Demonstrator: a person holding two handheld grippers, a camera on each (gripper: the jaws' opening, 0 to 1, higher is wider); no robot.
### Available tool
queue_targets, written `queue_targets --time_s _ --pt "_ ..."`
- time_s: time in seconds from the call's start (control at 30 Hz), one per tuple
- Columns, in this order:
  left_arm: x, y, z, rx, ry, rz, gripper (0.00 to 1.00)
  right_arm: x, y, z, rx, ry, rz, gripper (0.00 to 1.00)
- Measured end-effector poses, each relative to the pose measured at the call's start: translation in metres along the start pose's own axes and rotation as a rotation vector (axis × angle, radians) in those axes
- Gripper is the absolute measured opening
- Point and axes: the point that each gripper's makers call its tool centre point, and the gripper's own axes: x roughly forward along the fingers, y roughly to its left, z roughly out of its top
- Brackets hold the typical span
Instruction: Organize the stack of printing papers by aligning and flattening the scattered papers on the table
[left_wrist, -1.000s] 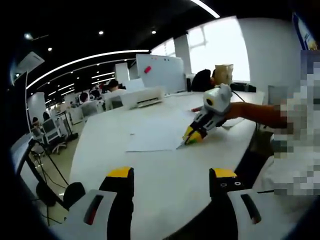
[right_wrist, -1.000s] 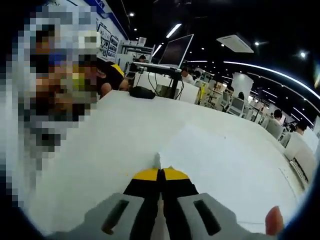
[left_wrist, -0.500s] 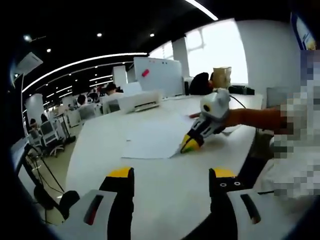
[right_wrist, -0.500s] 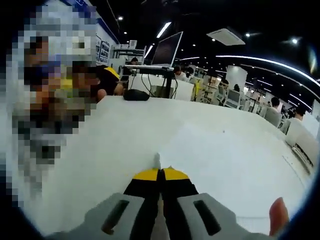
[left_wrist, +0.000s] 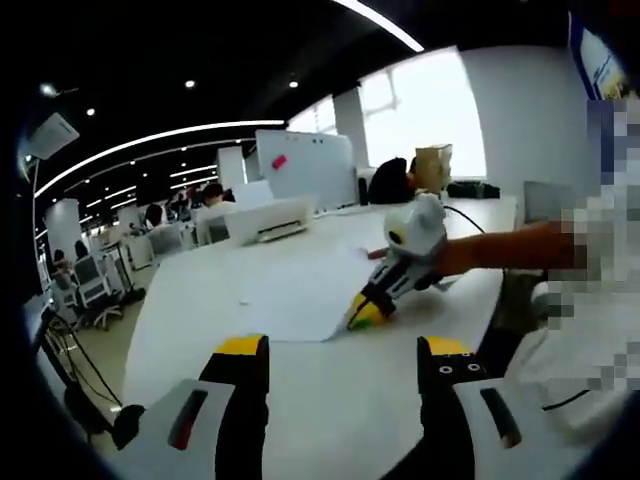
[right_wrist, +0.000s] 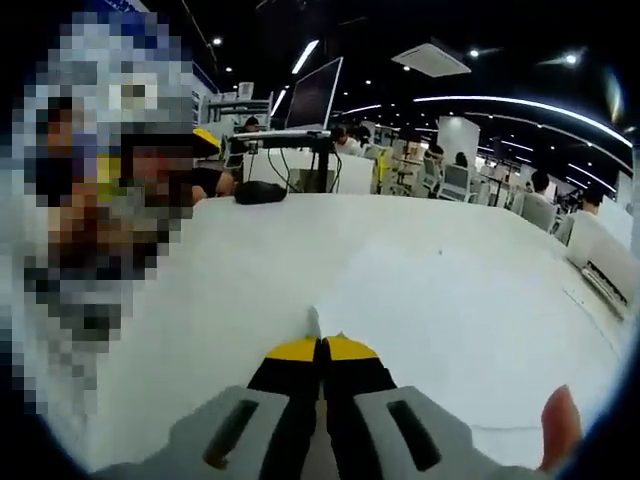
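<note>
Papers (left_wrist: 290, 295) lie on the white table (left_wrist: 330, 400), one near corner pinched between the closed jaws of the right gripper (right_wrist: 321, 347), while the left gripper (left_wrist: 340, 350) hovers spread and empty over bare tabletop. Thin sheets look light, limp and slippery, so edges and corners are probably the safest hold. Beyond stand a printer (left_wrist: 258, 220) and whiteboard (left_wrist: 305, 165).

- Left gripper view looks low across the surface (left_wrist: 200, 300) toward the windows.
- Right gripper view faces the office desks, close above the same surface (right_wrist: 250, 260).
</note>
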Motion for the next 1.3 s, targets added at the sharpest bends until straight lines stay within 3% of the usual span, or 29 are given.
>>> queue_targets --time_s 0.43,0.73,1.1,1.3 --pt "0.001 -0.008 -0.004 0.012 0.012 -0.01 0.63 -0.034 -0.008 0.034 0.031 -0.102 -0.06 0.0" --pt "0.025 -0.008 0.0 0.036 0.03 -0.06 0.63 -0.067 -0.012 0.049 0.068 -0.18 -0.108 0.0" --pt "0.053 -0.012 0.004 0.046 0.018 -0.137 0.63 -0.089 -0.028 0.064 0.083 -0.209 -0.164 0.0" --pt "0.055 -0.013 0.003 0.038 0.003 -0.153 0.63 -0.105 -0.038 0.08 0.082 -0.236 -0.186 0.0"
